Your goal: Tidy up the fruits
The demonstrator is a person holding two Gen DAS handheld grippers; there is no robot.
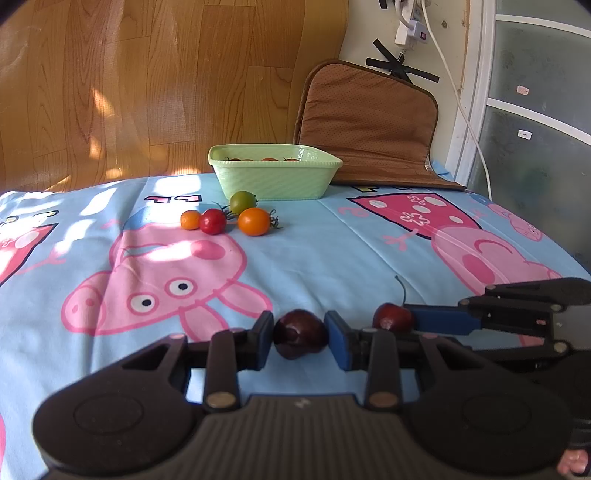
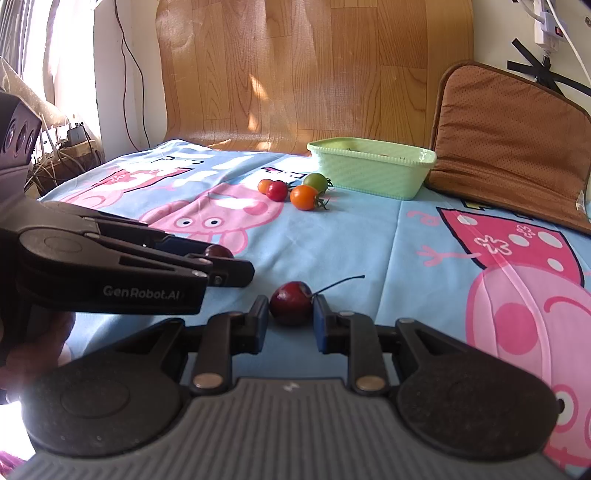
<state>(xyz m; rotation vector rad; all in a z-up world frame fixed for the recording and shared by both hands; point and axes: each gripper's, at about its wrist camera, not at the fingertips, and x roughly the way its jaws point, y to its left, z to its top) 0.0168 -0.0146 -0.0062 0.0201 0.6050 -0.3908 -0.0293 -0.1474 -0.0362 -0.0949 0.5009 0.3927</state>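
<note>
My left gripper is shut on a dark red cherry low over the blue cartoon cloth. My right gripper is shut on a second dark cherry with a long stem. Each gripper shows in the other's view: the right gripper with its cherry, the left gripper with its cherry. Further back lie several cherry tomatoes: a small orange one, a red one, a larger orange one and a green one. Behind them stands a light green basket holding more tomatoes.
A brown cushion leans against the wall right of the basket. A wood-pattern panel stands behind the bed. White cables and a power strip hang on the wall. The cloth's left edge drops toward cables on the floor.
</note>
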